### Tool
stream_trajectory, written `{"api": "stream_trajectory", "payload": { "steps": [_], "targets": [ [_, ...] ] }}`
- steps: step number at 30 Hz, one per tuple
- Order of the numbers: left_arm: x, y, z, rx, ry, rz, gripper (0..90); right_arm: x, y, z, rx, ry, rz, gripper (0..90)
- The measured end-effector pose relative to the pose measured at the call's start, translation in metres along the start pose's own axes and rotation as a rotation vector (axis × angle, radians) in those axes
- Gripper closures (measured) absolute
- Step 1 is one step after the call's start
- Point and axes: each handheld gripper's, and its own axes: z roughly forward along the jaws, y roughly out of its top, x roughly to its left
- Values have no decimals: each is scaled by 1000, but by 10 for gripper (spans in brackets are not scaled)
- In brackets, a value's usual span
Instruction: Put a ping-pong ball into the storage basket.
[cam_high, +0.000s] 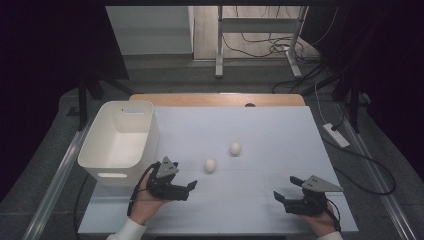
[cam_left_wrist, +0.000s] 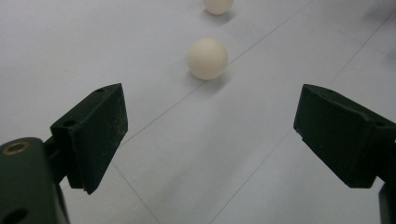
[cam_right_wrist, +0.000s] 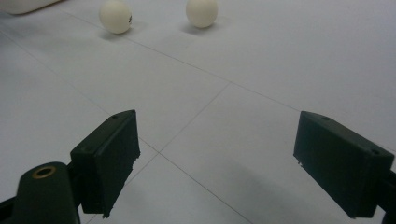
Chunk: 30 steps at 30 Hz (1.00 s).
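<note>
White and round, the near ball (cam_high: 210, 165) has no long axis to point — it sits on the table (cam_high: 260, 135) just ahead of the left gripper (cam_high: 191, 185), jaws wide apart. Far ball (cam_high: 235, 148) lies beyond; right gripper (cam_high: 284, 188) gapes empty too.

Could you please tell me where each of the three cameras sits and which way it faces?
High view: above the person's side, facing forward and down on the pale blue table sheet; both hands, left tongs, right tongs.
Left gripper view: rides the left tongs, open jaws toward the nearer round white ball.
Right gripper view: rides the right tongs, open jaws low over the sheet.
All share both balls.
</note>
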Motion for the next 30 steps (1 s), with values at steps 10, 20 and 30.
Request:
{"api": "stream_trajectory", "payload": {
  "steps": [10, 20, 30],
  "targets": [
    [-2, 10, 5, 9, -7, 26, 103, 0, 0, 0, -1, -2, 0, 145],
    [-1, 19, 11, 15, -17, 30, 97, 0, 0, 0, 3, -5, 0, 145],
    [3, 29, 19, 15, -19, 28, 83, 0, -1, 0, 7, -4, -1, 145]
  ]
}}
